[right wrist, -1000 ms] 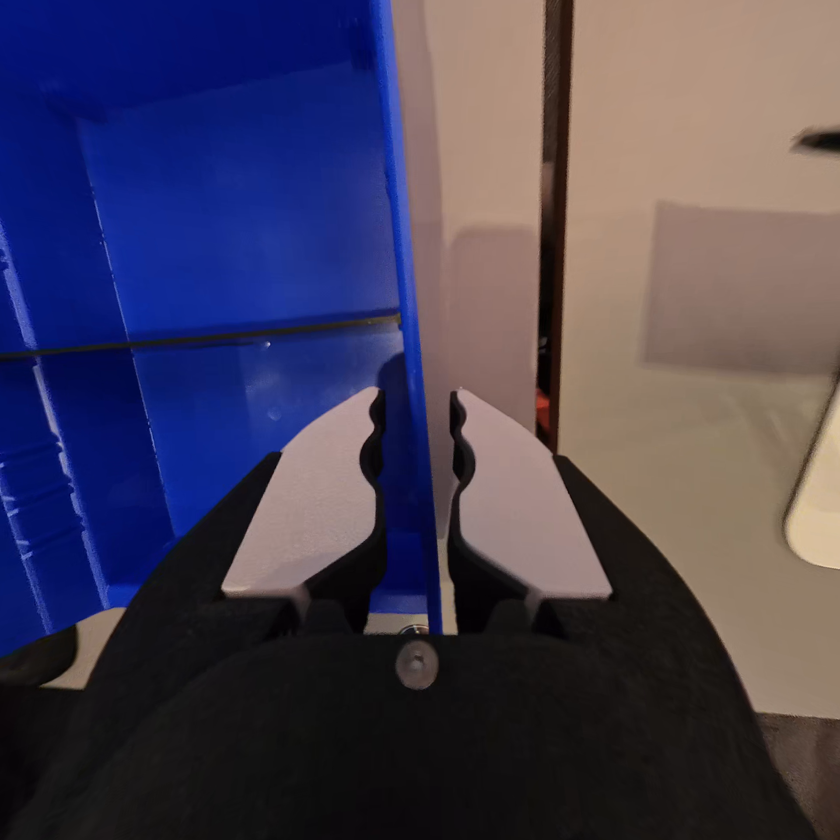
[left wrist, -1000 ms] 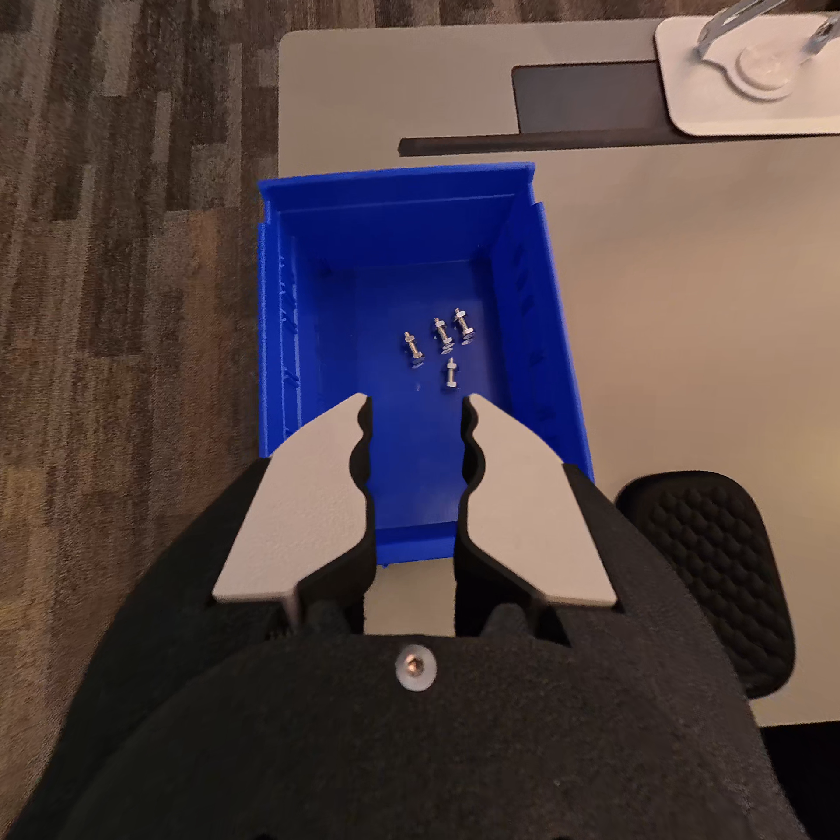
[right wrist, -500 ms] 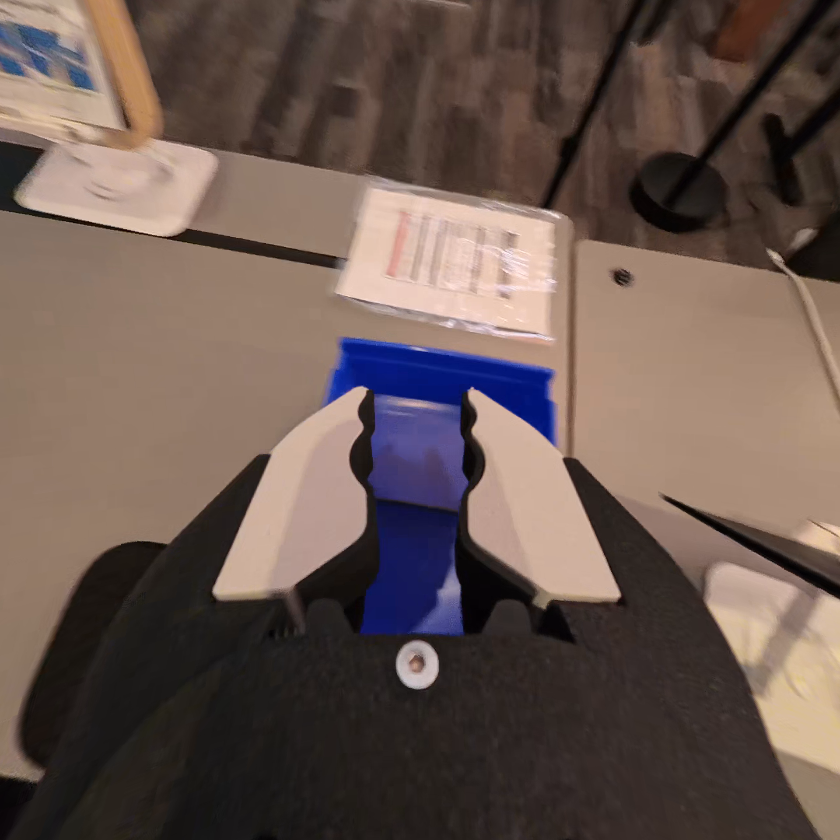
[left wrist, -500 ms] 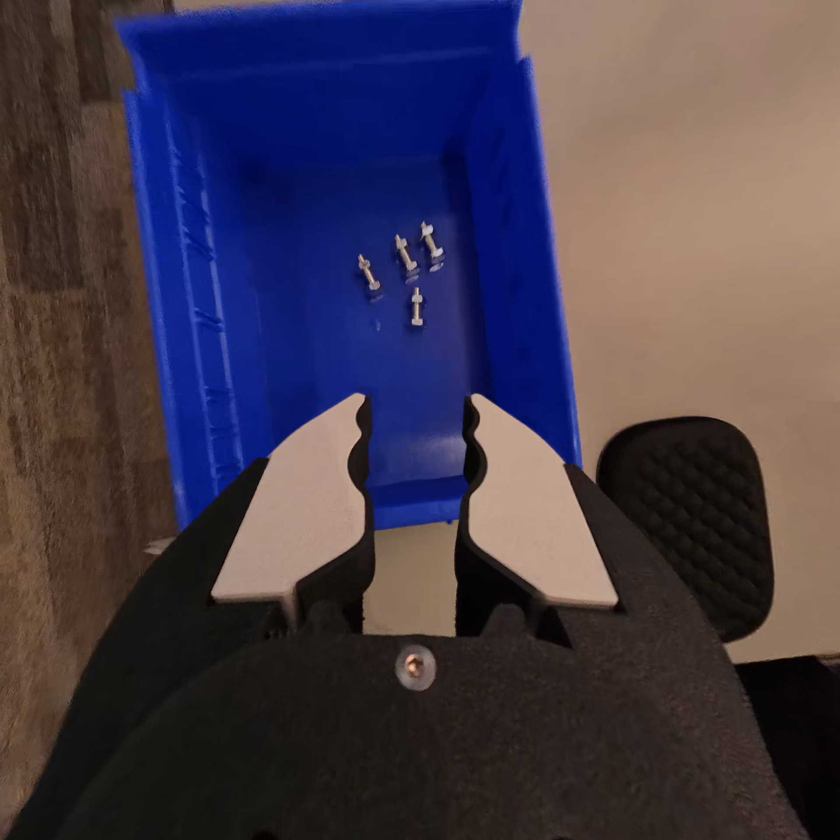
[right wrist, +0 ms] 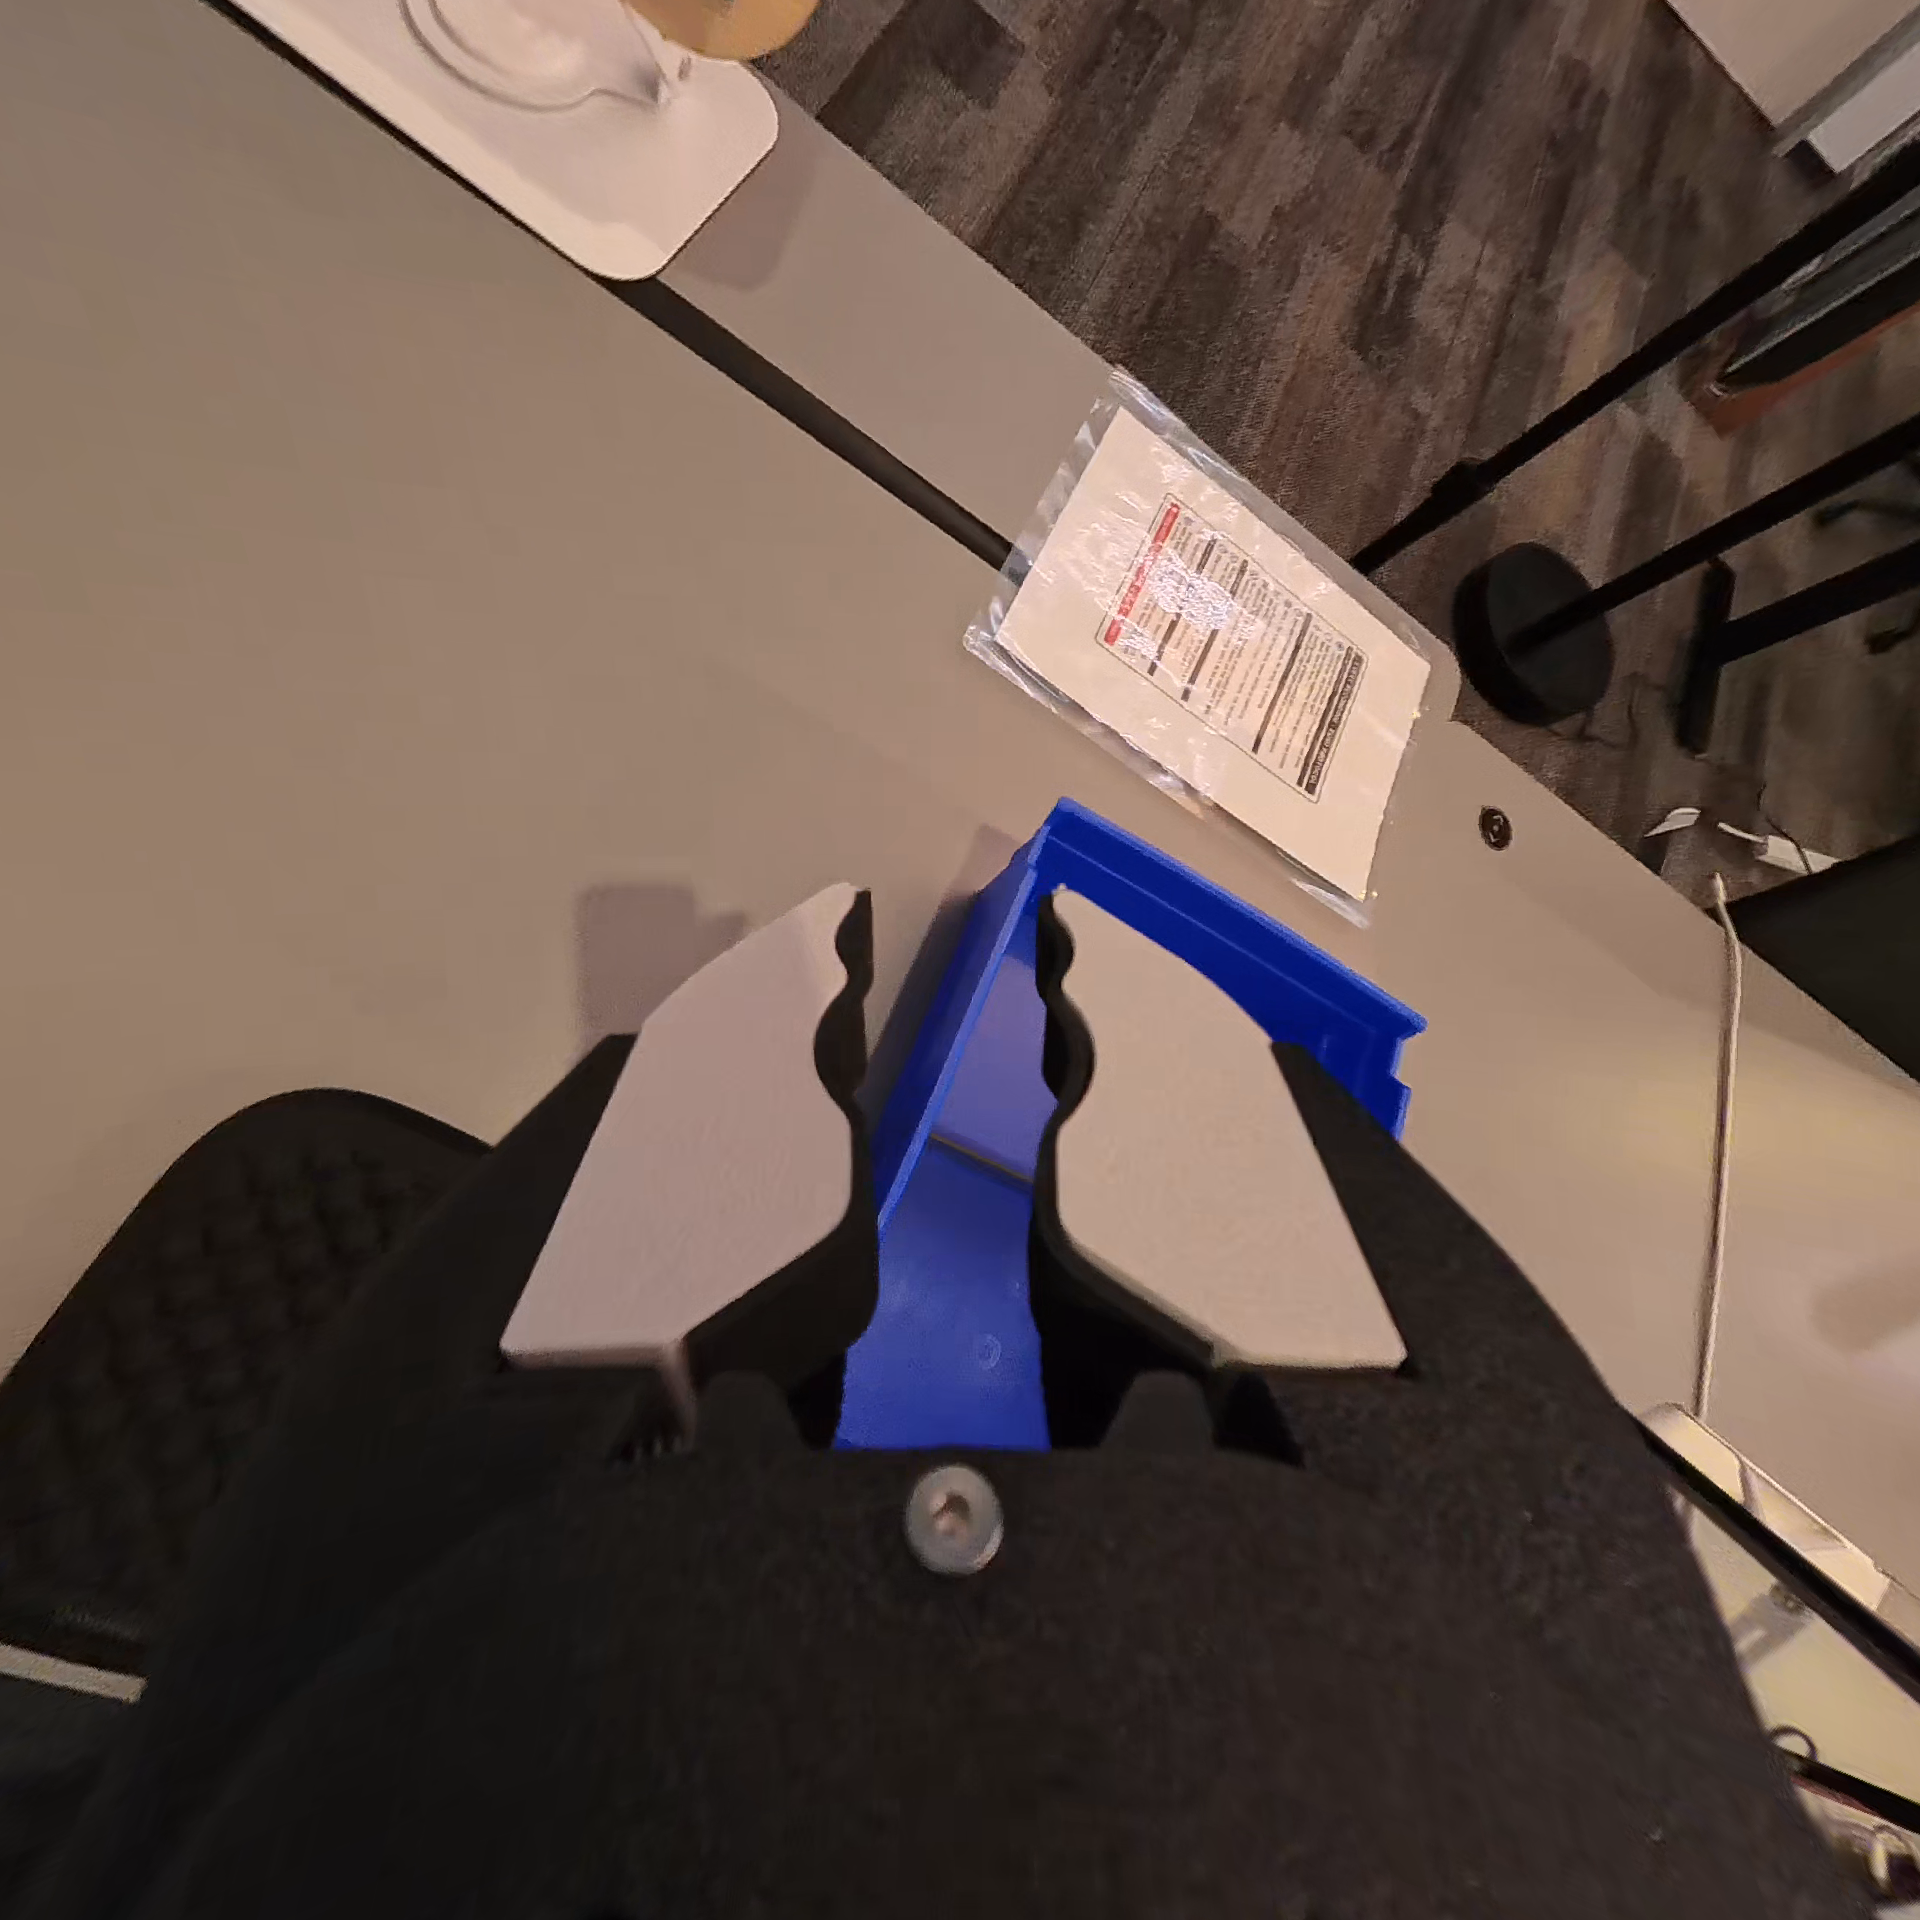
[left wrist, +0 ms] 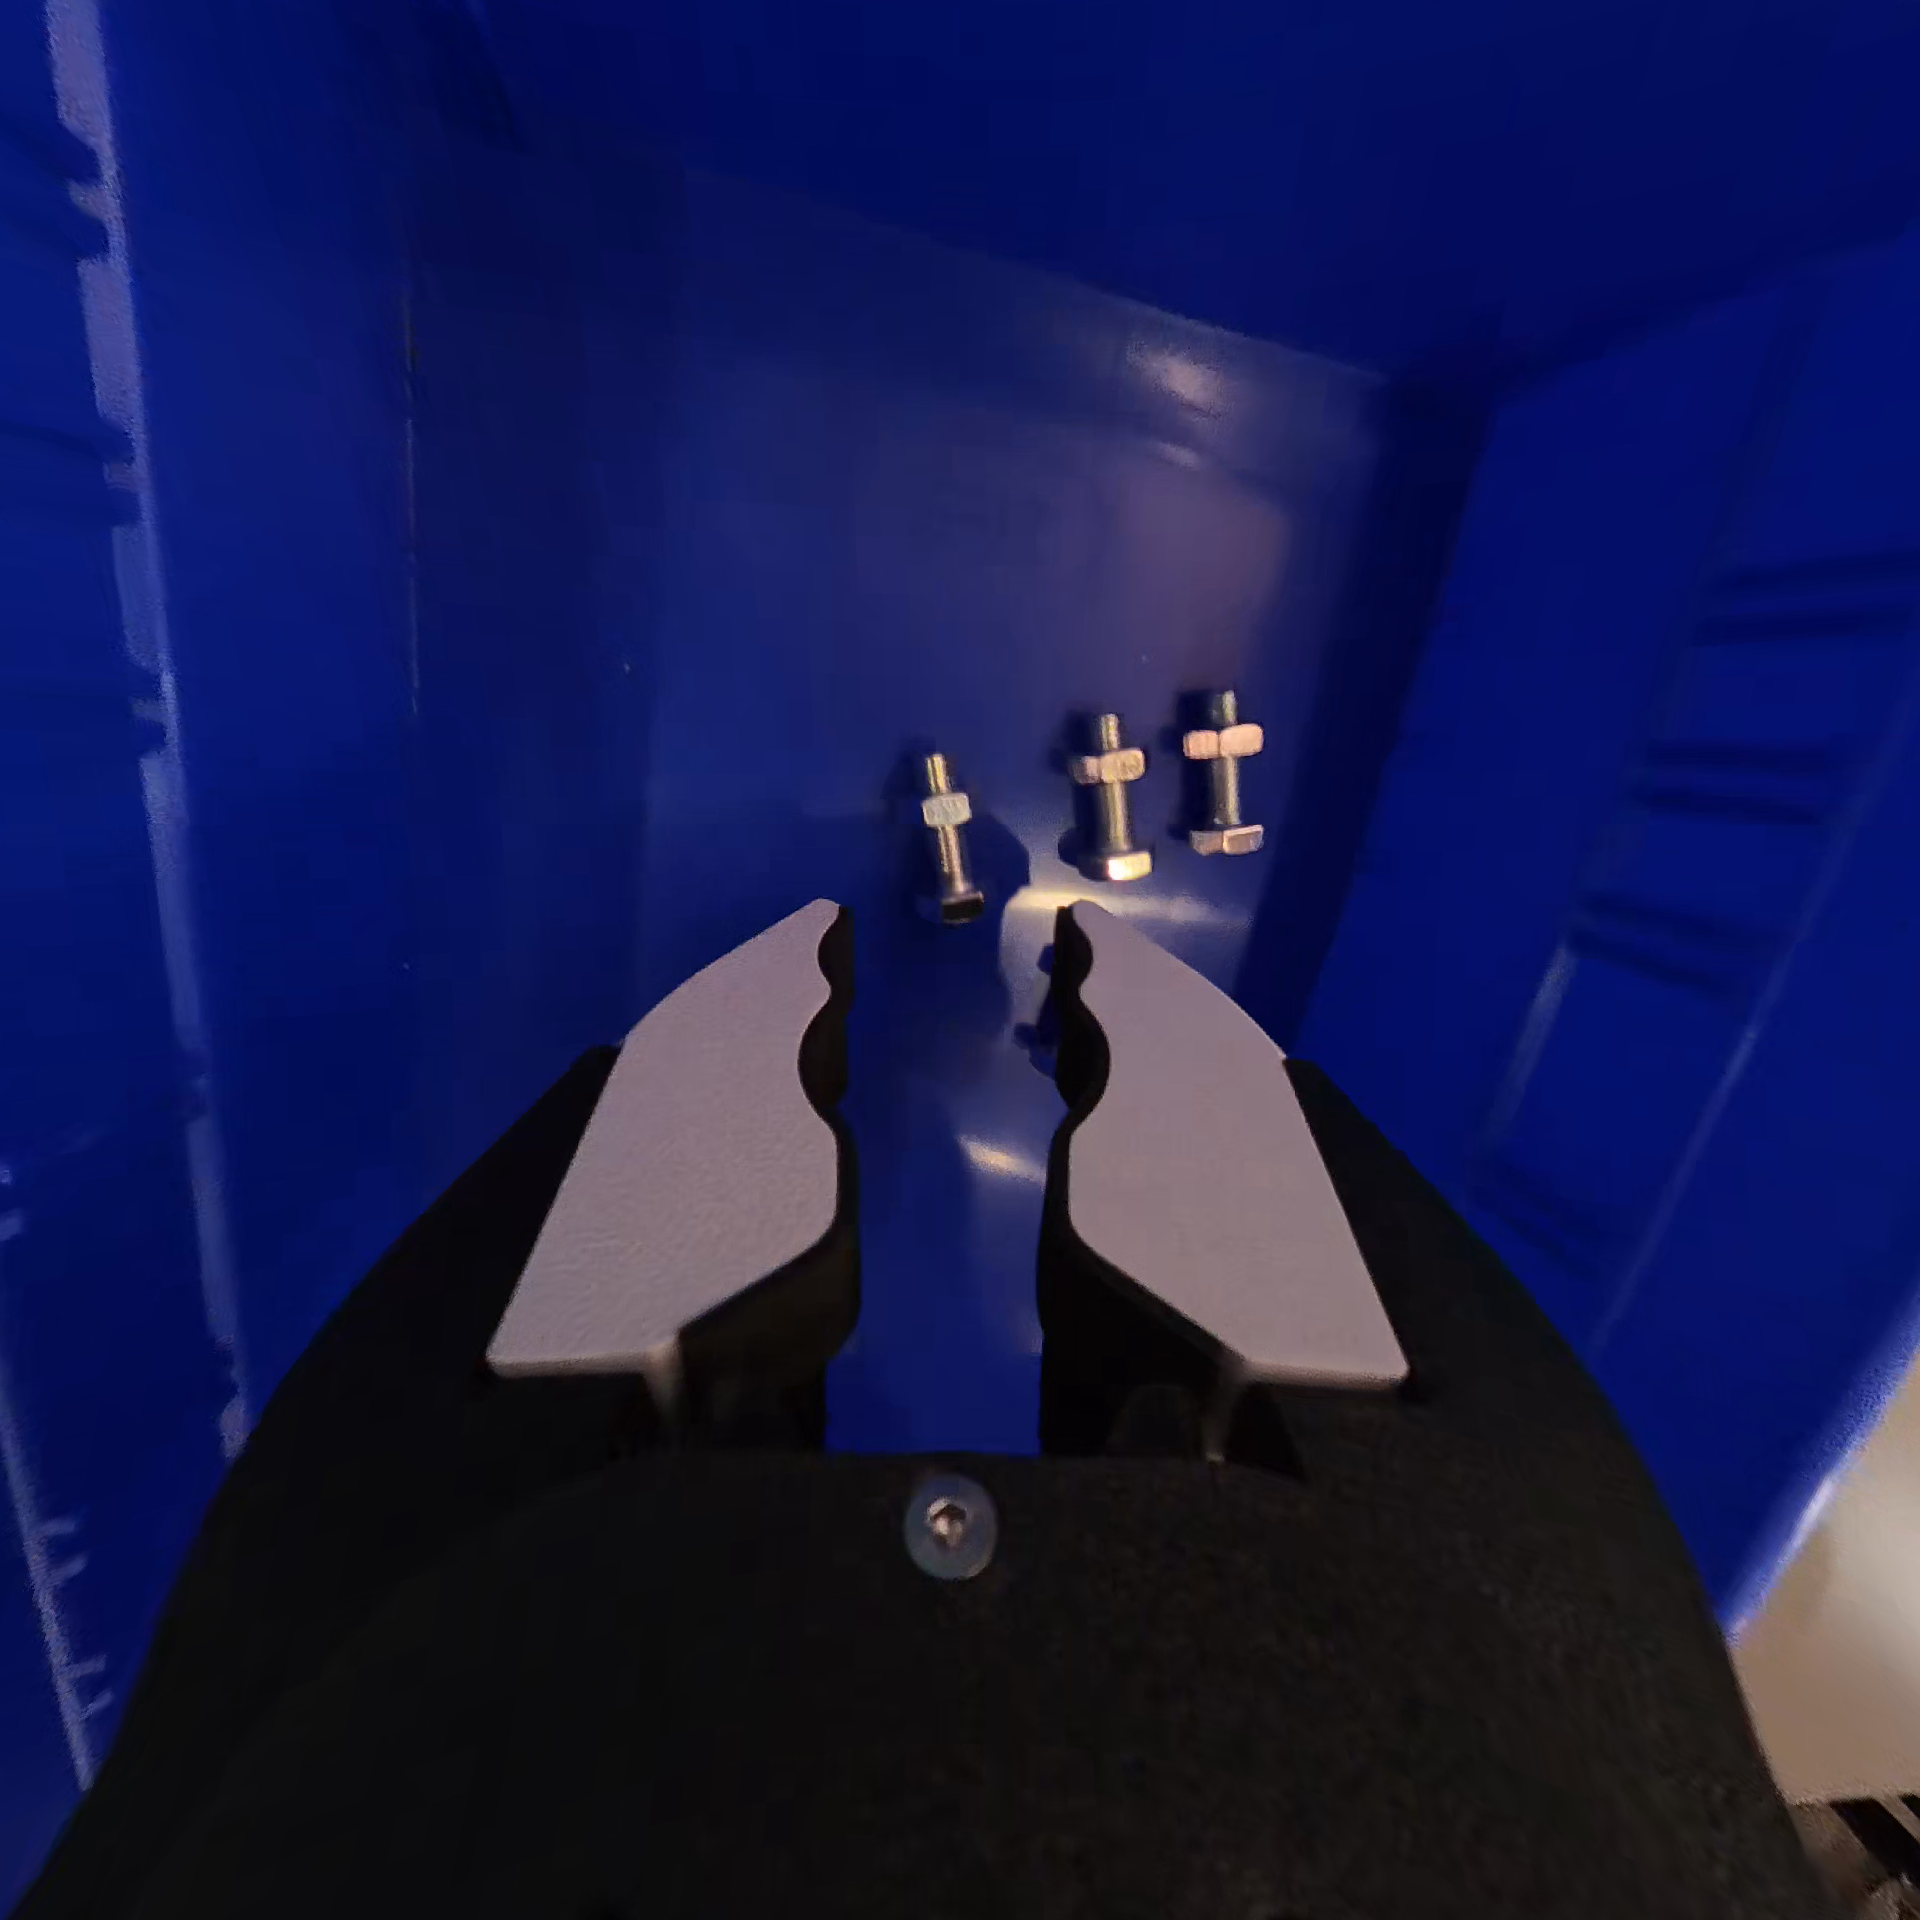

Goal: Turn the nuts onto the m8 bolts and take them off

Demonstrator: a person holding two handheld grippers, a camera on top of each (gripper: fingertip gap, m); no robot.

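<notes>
- Left gripper [left wrist: 951, 920] is now deep inside the blue bin [left wrist: 312, 520]. A second ago it looked down on the whole bin from above; now blue walls fill the left wrist view.
- Jaws apart, nothing between them, tips just short of the hardware on the bin floor.
- Three bolts show ahead, each with a nut threaded on the shank: left bolt [left wrist: 948, 836] nearest the jaw tips, middle bolt [left wrist: 1110, 798], right bolt [left wrist: 1226, 774]. They lie near the middle of the bin floor, close together but apart.
- A fourth bolt seen earlier is not clearly in view now (probably hidden behind the right finger [left wrist: 1195, 1143], can't confirm).
- Right gripper [right wrist: 954, 902] has pulled up and away from the bin wall it straddled a second ago; it now hovers over the table [right wrist: 416, 623] above a second blue bin [right wrist: 1226, 935], jaws apart and empty.
- A bagged paper sheet [right wrist: 1216, 644] lies near the table's far edge, beyond that bin.
- Judgement: reach phase, no grasp yet. The left bolt looks like the likely pick. Nuts are already on, so unscrewing likely comes first.
</notes>
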